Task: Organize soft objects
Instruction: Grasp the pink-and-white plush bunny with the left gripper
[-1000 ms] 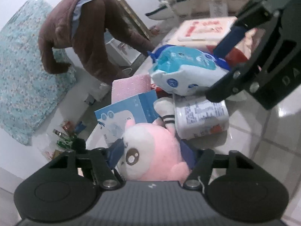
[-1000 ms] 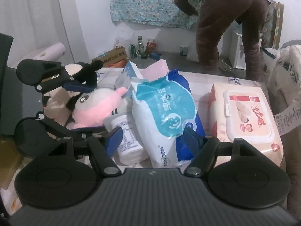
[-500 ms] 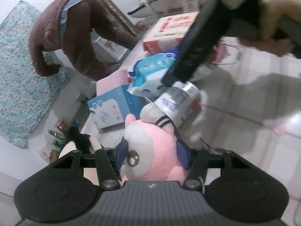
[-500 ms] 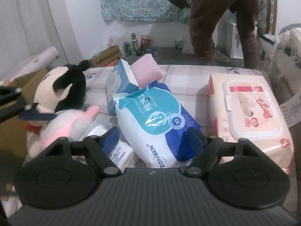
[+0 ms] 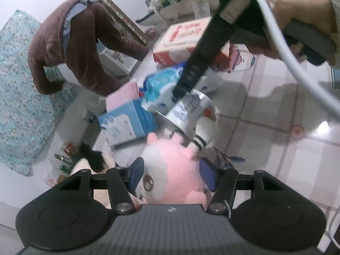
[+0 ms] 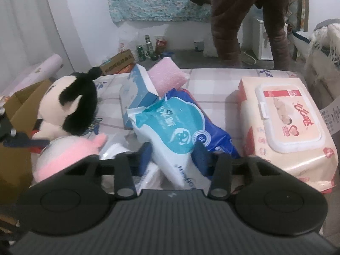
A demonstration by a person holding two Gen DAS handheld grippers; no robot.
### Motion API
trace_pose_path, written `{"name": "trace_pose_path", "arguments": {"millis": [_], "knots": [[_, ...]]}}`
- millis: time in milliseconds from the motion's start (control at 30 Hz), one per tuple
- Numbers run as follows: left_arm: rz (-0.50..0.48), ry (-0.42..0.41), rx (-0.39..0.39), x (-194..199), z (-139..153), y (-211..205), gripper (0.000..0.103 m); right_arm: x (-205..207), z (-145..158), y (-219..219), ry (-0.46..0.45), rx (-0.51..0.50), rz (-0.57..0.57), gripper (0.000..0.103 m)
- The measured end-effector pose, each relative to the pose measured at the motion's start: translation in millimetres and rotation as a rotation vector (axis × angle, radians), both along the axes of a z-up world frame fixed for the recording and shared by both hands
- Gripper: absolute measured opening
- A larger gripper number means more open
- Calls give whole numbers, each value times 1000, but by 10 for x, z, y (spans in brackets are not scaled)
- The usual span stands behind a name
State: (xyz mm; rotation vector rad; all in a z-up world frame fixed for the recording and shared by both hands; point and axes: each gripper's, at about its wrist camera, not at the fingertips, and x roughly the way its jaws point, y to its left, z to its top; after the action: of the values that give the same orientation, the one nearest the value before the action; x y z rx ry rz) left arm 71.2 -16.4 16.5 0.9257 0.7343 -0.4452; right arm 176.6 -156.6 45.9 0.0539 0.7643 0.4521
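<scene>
My left gripper (image 5: 171, 175) is shut on a pink and white plush toy (image 5: 170, 170), lifted above the checked tabletop (image 5: 276, 127); the toy also shows in the right wrist view (image 6: 68, 155). My right gripper (image 6: 172, 159) is closed on a blue and white tissue pack (image 6: 176, 131); in the left wrist view its black body (image 5: 201, 59) slants over that pack (image 5: 161, 85). A white plastic-wrapped roll (image 5: 189, 112) lies beside the pack. A black and cream mouse plush (image 6: 68, 108) sits at the left.
A peach wet-wipes pack (image 6: 284, 123) lies at the right. A blue box (image 6: 138, 93) and pink sponge (image 6: 167, 76) stand behind. A cardboard box (image 6: 12, 114) is at the left edge. A person in brown (image 6: 244, 17) bends beyond the table.
My left gripper has pulled the pink plush back and up from the pile. My right gripper has closed in on the tissue pack, which now tilts.
</scene>
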Motion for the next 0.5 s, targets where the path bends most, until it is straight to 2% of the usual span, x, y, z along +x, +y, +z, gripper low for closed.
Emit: {"name": "trace_pose_path", "arguments": {"millis": [133, 267, 367, 400, 500], "knots": [[-17, -30, 1, -3, 107, -13, 66, -84, 25, -26, 10, 18, 3, 26], [-29, -24, 13, 13, 151, -1, 80, -166, 40, -122, 31, 37, 19, 22], [-58, -2, 36, 33, 71, -9, 84, -244, 61, -201, 62, 47, 53, 17], [-69, 12, 51, 52, 35, -20, 84, -273, 74, -236, 70, 50, 71, 13], [-91, 14, 114, 142, -113, -45, 85, -361, 72, -309, 88, 37, 120, 12]]}}
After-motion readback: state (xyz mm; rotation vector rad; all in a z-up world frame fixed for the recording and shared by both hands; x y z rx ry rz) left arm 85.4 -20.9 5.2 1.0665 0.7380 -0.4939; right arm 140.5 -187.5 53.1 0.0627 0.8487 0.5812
